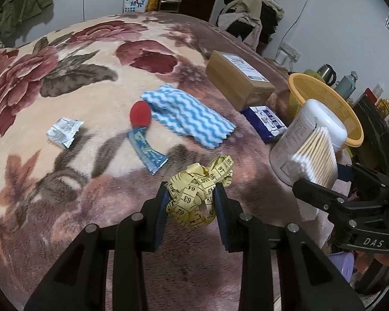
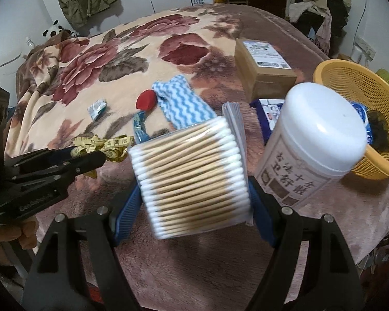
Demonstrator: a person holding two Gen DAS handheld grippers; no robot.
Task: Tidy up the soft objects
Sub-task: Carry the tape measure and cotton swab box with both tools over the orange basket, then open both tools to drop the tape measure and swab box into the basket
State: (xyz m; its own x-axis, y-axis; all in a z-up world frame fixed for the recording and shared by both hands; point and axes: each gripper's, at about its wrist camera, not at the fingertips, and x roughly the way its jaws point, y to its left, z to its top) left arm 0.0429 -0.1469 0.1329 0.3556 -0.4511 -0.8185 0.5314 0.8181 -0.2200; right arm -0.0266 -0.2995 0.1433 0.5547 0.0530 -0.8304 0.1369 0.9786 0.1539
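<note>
My left gripper [image 1: 192, 197] is shut on a crumpled yellow tape measure [image 1: 201, 189], held above the floral blanket [image 1: 64, 103]. My right gripper [image 2: 194, 181] is shut on a clear pack of cotton swabs [image 2: 192, 178], also off the blanket. In the left wrist view the cotton swab pack [image 1: 316, 158] shows at the right, in front of a white canister [image 1: 298, 132]. In the right wrist view the tape measure [image 2: 109, 146] hangs at the left in the other gripper. An orange mesh basket [image 2: 360, 88] stands at the right, with dark items and a blue-white pack inside.
On the blanket lie a blue-white wavy cloth [image 1: 186, 114], a red sponge [image 1: 140, 113], a blue sachet [image 1: 147, 153], a silver packet [image 1: 63, 132], a cardboard box [image 1: 238, 80] and a blue tissue pack [image 1: 267, 121]. The white canister [image 2: 313, 134] stands beside the basket.
</note>
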